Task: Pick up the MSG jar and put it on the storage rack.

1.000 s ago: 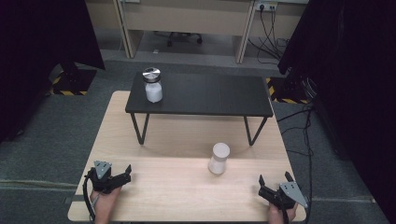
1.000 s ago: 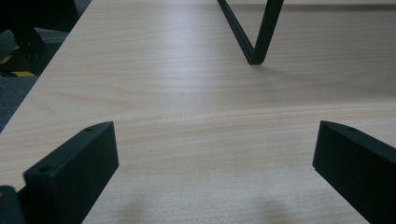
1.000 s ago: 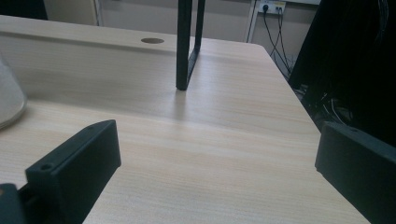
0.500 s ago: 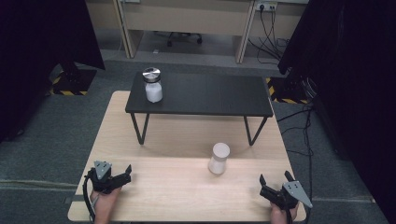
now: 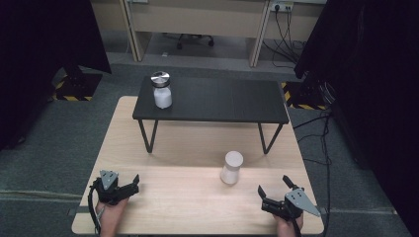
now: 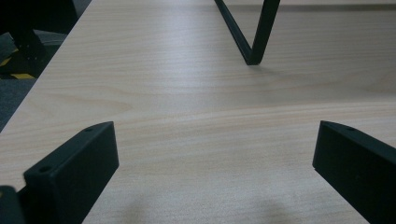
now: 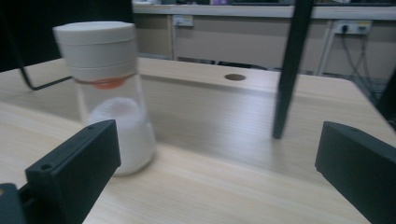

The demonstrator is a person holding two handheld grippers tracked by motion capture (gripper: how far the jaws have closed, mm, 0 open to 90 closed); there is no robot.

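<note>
A clear jar with a white lid [image 5: 231,167] [image 7: 110,95] stands upright on the wooden table [image 5: 192,148], holding white powder. A second jar with a silver lid [image 5: 161,90] stands at the left end of the small black table [image 5: 232,101]. My left gripper [image 5: 134,181] [image 6: 215,172] rests near the front left corner, open, with bare wood between its jaws. My right gripper [image 5: 273,186] [image 7: 217,168] is open near the front right corner. The white-lidded jar stands ahead and left of it, apart from its jaws.
The black table's thin metal legs [image 5: 148,137] [image 7: 289,70] [image 6: 252,35] stand on the wood. A round cable hole [image 7: 235,77] lies in the tabletop beyond the jar. Dark curtains [image 5: 44,49] hang on both sides and cables [image 5: 323,133] trail on the floor at right.
The right gripper has shifted slightly; the left gripper and both jars stay where they were.
</note>
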